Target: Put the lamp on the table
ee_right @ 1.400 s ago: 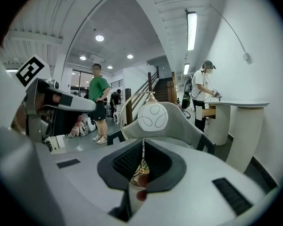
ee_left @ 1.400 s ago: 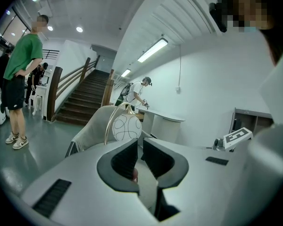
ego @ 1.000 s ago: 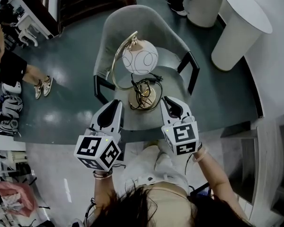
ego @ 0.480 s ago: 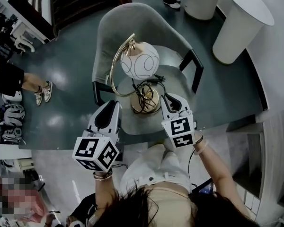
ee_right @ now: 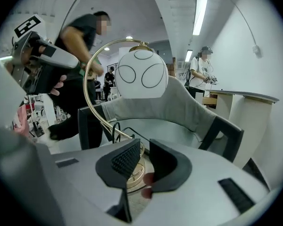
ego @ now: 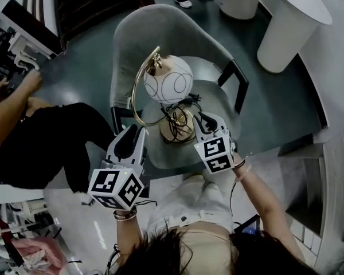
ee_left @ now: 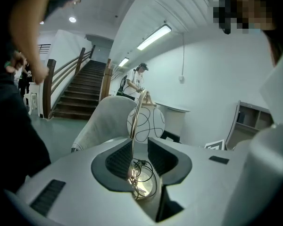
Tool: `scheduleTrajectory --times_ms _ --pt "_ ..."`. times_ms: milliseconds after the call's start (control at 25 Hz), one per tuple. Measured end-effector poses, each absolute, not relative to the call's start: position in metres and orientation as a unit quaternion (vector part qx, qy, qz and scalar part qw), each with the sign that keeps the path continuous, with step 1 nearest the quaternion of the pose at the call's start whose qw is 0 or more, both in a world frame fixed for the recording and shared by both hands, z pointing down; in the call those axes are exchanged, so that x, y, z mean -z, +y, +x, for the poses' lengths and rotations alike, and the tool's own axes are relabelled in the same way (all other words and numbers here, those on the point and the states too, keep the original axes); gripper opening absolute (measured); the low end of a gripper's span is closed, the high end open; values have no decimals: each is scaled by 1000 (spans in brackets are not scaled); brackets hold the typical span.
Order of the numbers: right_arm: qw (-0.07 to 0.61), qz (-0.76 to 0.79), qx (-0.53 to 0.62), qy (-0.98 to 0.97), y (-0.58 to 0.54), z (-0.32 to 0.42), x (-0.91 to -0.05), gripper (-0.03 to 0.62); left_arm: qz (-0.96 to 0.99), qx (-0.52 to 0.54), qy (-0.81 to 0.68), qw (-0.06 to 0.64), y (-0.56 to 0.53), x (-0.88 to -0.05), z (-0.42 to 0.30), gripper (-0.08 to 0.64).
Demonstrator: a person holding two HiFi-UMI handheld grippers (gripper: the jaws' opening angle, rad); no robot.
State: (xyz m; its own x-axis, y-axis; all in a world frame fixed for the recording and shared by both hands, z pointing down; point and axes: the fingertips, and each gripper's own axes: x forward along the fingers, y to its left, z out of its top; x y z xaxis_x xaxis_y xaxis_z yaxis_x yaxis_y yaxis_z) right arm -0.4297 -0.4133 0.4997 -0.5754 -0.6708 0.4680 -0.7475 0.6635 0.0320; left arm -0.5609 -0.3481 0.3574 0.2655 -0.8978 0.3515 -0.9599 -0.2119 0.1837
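On the grey armchair's [ego: 160,30] seat in the head view, globe lamp [ego: 168,80] upright, left gripper [ego: 136,132] near its brass arc [ego: 136,90], right gripper [ego: 204,120] just beside its base [ego: 173,132], left gripper view, jaws apart, arc showing through the gap, right gripper view, jaws apart, gripping nothing.

Before me, the lamp [ego: 168,80], white globe on gold arched stem, cord [ego: 173,117] coiled at its base, stands upright on the chair [ego: 155,33], well apart from the table [ego: 298,7].
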Motion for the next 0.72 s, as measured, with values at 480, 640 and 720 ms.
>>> scheduleTrajectory --times_ms 480,640,720 --pt "259 381 -95 -883 -439 -444 -534 83 779 -112 -587 191 -367 -365 -563 114" --pt "265 373 -103 -883 -445 -448 -546 89 780 -118 -584 193 -372 -368 -561 115" --pt "269 368 -108 -884 -447 -450 -551 92 779 -120 -584 193 -374 -369 -561 115"
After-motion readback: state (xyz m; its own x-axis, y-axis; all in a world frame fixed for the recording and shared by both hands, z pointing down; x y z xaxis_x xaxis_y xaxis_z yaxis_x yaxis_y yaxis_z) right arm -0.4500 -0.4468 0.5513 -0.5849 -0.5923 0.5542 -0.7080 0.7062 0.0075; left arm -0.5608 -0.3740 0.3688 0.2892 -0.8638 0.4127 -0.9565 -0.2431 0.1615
